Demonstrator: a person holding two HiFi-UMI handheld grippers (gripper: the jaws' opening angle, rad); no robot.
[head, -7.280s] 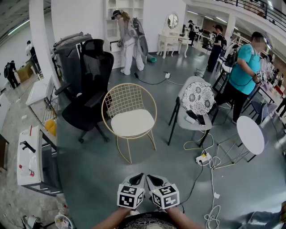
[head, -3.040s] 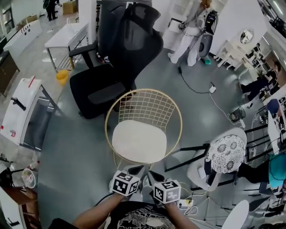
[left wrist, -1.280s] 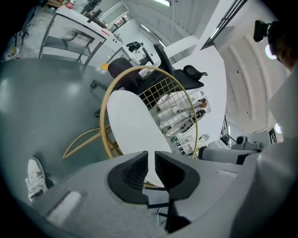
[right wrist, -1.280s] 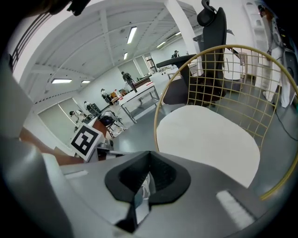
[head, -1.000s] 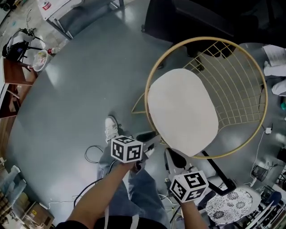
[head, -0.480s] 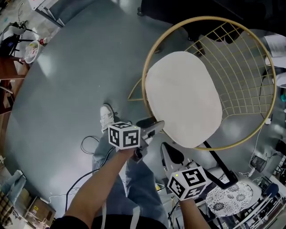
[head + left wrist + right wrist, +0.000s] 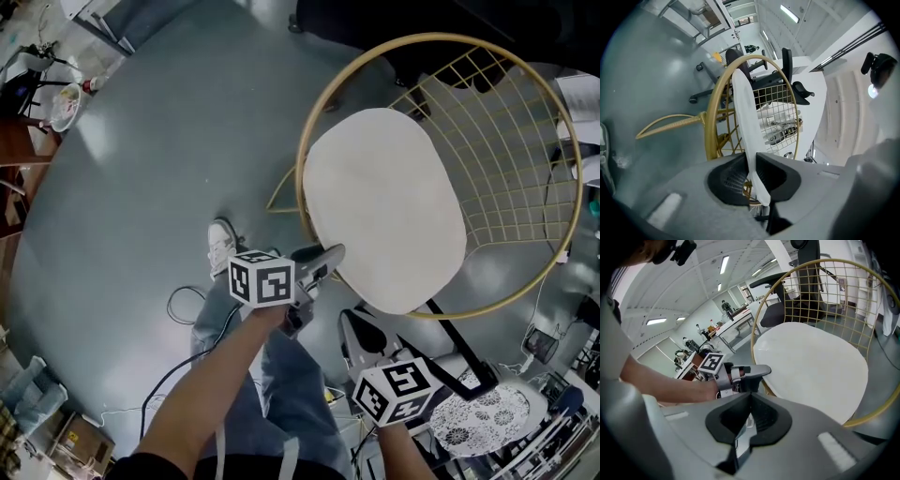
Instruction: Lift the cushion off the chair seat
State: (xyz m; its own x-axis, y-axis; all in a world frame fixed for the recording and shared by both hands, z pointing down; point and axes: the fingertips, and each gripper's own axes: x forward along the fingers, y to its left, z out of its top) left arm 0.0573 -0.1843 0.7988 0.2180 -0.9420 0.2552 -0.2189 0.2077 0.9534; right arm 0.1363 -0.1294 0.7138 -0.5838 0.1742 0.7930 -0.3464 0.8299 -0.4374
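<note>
A white oval cushion (image 7: 384, 206) lies on the seat of a gold wire chair (image 7: 309, 122). My left gripper (image 7: 328, 255) is at the cushion's near left edge, pointing nearly level. In the left gripper view the thin cushion edge (image 7: 743, 112) runs between the closing jaws, and the pads pinch it in front of the gold rim (image 7: 712, 117). My right gripper (image 7: 354, 319) hangs below the seat's near edge, apart from the cushion, its jaws shut with nothing between them. The right gripper view shows the cushion top (image 7: 811, 366) and the left gripper (image 7: 761, 371) at its rim.
A black office chair (image 7: 450, 19) stands behind the gold chair. A chair with a patterned cushion (image 7: 487, 412) is at the lower right. Cables (image 7: 183, 305) lie on the grey floor by the person's shoe (image 7: 220, 246) and legs.
The left gripper has crept in to the cushion's edge and its jaws have closed onto it. The right gripper has sunk a little, still off the cushion.
</note>
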